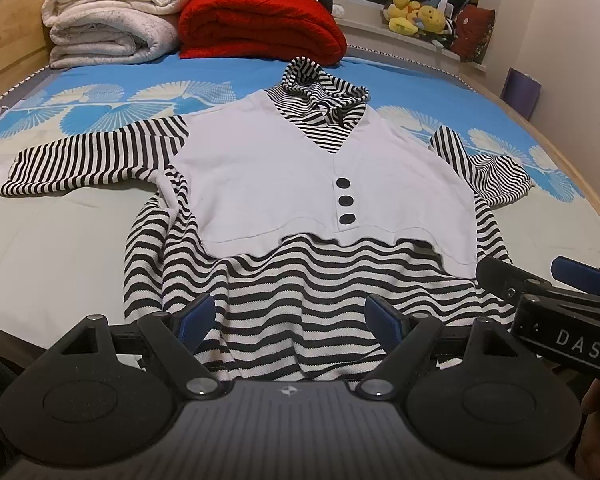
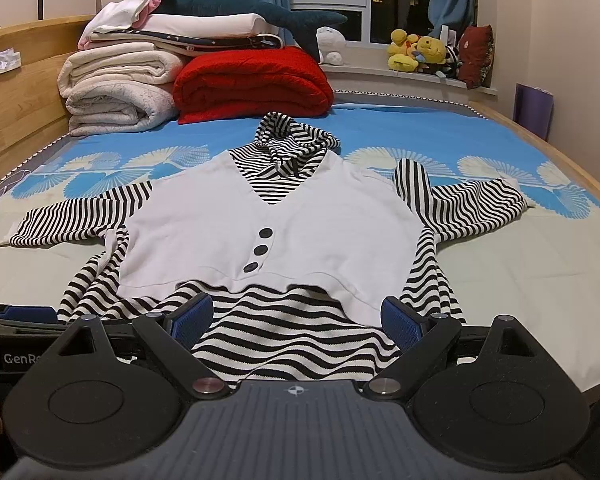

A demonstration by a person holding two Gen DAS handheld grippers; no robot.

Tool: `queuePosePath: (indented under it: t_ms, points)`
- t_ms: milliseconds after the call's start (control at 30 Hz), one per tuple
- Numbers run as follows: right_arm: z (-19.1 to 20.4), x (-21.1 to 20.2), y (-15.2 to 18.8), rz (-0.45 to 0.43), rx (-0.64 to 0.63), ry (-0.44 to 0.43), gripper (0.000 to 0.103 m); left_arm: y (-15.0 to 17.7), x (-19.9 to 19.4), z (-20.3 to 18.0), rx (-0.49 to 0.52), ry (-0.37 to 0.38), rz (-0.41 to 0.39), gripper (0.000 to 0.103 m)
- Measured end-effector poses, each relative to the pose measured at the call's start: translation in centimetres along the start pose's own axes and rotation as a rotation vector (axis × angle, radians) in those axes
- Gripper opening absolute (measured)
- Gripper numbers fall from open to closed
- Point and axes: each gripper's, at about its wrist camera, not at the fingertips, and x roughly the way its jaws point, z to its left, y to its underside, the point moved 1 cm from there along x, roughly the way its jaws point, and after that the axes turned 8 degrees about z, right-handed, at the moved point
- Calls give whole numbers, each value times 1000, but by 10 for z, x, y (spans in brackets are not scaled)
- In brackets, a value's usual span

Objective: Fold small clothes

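Note:
A small black-and-white striped hooded top with a white buttoned vest front [image 1: 284, 176] lies face up and spread out on the bed, hood toward the far end; it also shows in the right wrist view [image 2: 268, 220]. Its left sleeve [image 1: 80, 164] lies out flat. Its right sleeve [image 1: 484, 168] is bunched and bent. My left gripper [image 1: 292, 320] is open over the left part of the striped hem. My right gripper [image 2: 298, 318] is open over the right part of the hem, and its fingers [image 1: 540, 292] show beside the left one.
Folded white blankets [image 1: 112, 20] and a folded red blanket [image 1: 260, 28] are stacked at the head of the blue-patterned bed [image 1: 412, 76]. Wooden bed frame [image 2: 20, 80] on the left and right. Yellow plush toys [image 1: 416, 16] sit on the window sill. A purple bag [image 2: 534, 110] stands by the wall.

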Motion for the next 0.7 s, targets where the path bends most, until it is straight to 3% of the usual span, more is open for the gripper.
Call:
queuePosePath:
  t_ms: [500,700]
  points:
    - [-3,1,1,2,5,5,91,1,-1,0,6,-8,15,86]
    - [-3,0,-6,-12,19,16,91,-9,-6,2,18,11,1,78]
